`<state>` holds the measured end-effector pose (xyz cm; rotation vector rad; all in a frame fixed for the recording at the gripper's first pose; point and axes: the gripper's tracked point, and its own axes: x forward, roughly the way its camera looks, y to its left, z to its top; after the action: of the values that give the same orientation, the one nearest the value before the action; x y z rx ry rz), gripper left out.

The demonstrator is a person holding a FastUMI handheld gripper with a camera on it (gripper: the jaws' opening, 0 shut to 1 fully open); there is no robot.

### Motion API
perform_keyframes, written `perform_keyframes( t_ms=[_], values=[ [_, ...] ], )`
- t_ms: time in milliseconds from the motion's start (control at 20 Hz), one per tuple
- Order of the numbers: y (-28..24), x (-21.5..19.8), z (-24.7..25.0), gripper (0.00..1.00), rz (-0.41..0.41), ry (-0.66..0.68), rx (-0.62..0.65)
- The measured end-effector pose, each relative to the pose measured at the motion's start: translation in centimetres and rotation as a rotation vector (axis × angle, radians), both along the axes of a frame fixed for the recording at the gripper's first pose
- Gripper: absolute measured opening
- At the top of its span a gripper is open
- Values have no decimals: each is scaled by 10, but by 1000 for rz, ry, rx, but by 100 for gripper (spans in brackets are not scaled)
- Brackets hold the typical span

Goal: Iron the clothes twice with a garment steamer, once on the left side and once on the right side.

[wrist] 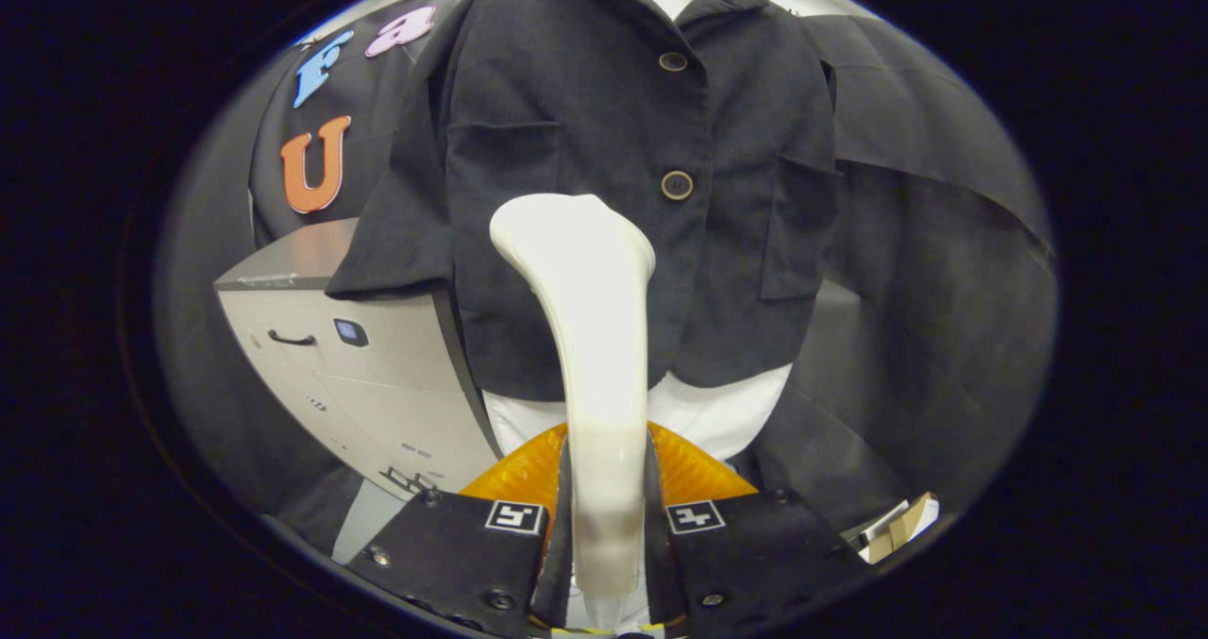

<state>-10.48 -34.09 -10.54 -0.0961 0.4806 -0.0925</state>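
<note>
Squeezing tight from both sides, the gripper (609, 516) holds the garment steamer (585, 337) by its long handle. One finger presses on the left of the handle and the other presses on the right, so the handle sits snug between them.

From the fingers, the steamer goes up and away. Its handle is thin down low and gets wide at the top, where the rounded head leans a bit to the left. Just behind the low part of the handle there is an orange dome-shaped thing (694, 469), peeking out on both sides.

Past the steamer head hangs the dark jacket (604, 129). The head is right in front of the jacket's lower middle, a little to the left of the row of buttons. I cannot tell if the head is touching the cloth. One button (677, 185) is just up and to the right of the head. A white shirt (717, 412) shows under the bottom edge of the jacket.

Off to the left, farther back, stands a grey cabinet (359, 375) with a dark handle. Some cardboard bits (901, 526) lie near the right finger.
</note>
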Motion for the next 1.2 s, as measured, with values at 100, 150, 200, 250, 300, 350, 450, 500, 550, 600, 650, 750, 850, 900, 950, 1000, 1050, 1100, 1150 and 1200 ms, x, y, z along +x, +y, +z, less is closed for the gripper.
perform_keyframes(
  t_ms=[100,150,200,250,300,350,450,500,550,600,650,750,850,900,950,1000,1050,1100,1150,1200],
  values=[
    [0,-2,-10,34,-3,13,-3],
    [0,-2,-14,34,-6,20,-5],
    [-1,-4,-20,34,-9,28,-6],
    [-1,-5,-24,34,-12,37,-5],
    [-1,-5,-28,34,-15,44,-4],
    [-1,-6,-31,34,-19,49,-2],
    [0,-7,-34,34,-25,56,8],
    [0,-9,-34,34,-28,57,15],
    [0,-10,-33,34,-31,58,25],
    [0,-12,-31,34,-31,57,36],
    [0,-15,-29,34,-32,55,48],
    [-4,-22,-20,34,-39,41,66],
    [-11,-32,-10,34,-45,25,89],
    [-17,-38,-5,34,-51,18,95],
    [-23,-43,2,34,-57,7,103],
    [-29,-49,7,34,-65,-3,111],
    [-36,-55,15,34,-74,-15,121],
    [-43,-60,21,34,-81,-26,129],
    [-51,-65,30,34,-91,-40,135],
    [-61,-70,40,34,-101,-58,140]
  ],
)
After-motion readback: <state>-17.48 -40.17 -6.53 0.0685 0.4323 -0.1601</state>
